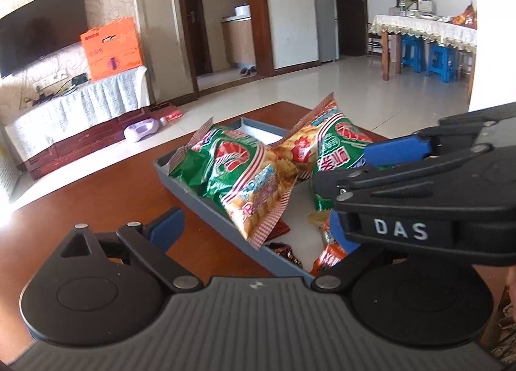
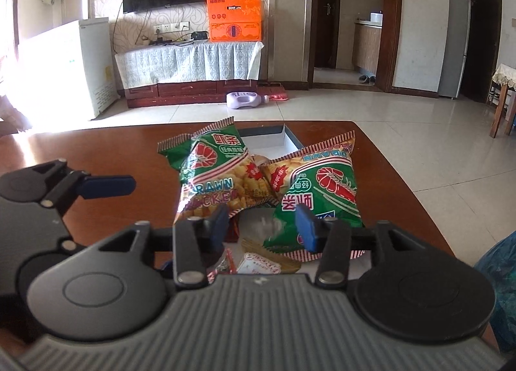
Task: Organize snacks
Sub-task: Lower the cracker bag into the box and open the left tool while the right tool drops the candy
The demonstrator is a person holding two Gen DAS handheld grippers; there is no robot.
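A shallow grey box sits on the brown table. Two green prawn cracker bags lie in it: one on the left, one on the right. Small wrapped snacks lie at the box's near end. My left gripper is open, its left finger outside the box over the table. My right gripper is open and empty above the small snacks, fingers near the bags' lower edges. It crosses the left wrist view.
The brown table ends ahead, with tiled floor beyond. A TV cabinet with an orange box, a white appliance and a purple bottle on the floor stand far off. A dining table with blue stools is at the far right.
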